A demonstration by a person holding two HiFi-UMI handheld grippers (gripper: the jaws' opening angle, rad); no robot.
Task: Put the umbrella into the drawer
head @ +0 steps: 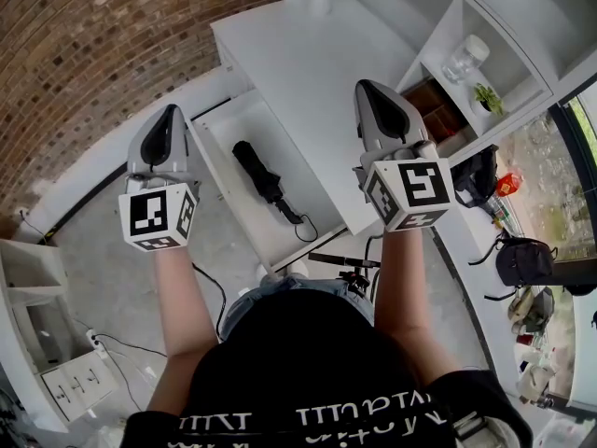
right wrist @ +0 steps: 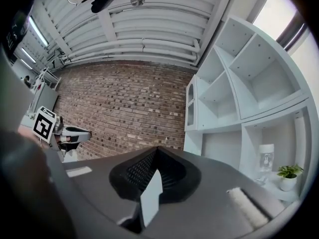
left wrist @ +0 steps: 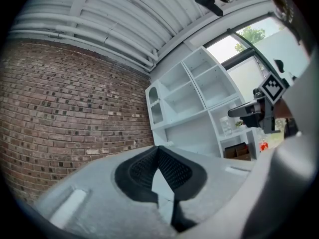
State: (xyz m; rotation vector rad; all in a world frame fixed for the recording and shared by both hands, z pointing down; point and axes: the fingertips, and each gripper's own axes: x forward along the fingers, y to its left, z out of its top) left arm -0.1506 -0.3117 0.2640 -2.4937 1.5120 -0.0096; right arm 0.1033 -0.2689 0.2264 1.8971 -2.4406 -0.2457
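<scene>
The umbrella [head: 264,183] lies lengthwise in the open drawer [head: 303,177], below the nearer left hand-held gripper [head: 173,115] and the right hand-held gripper [head: 368,91], both clenched empty.

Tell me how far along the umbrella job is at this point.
Done: the umbrella lies inside the open drawer. In hand: nothing; the left gripper and right gripper are held up, both shut and empty. Left: probably only pushing the drawer closed, if that is wanted.
</scene>
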